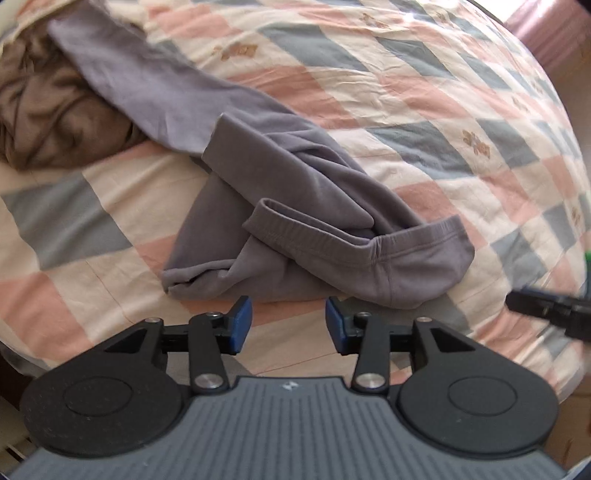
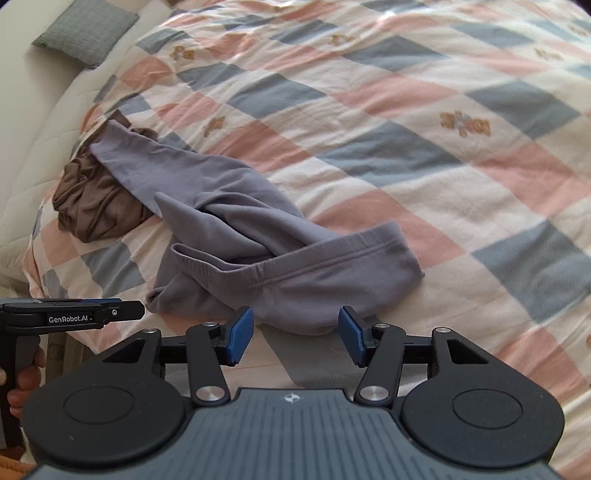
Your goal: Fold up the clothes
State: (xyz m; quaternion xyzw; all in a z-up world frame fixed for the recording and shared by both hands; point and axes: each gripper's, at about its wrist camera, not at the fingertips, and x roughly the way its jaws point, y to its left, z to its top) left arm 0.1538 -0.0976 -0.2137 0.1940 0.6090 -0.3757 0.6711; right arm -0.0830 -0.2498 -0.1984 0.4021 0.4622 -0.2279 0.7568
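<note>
The blue fingers of the left gripper stood apart with nothing between them, and the checked bed cover showed in the gap. They hung just before the near edge of the grey-purple trousers, above the crumpled lower corner. The right gripper was released in the same way, a little wider, with its fingers on either side of the near edge of the waistband, not pressing it. I judge that both were opened to take the cloth at two points, so that it can be spread flat before folding. The trousers lay twisted on the bed, one leg running away to a brown garment which it partly covered. A grey cushion lay far at the head of the bed.
</note>
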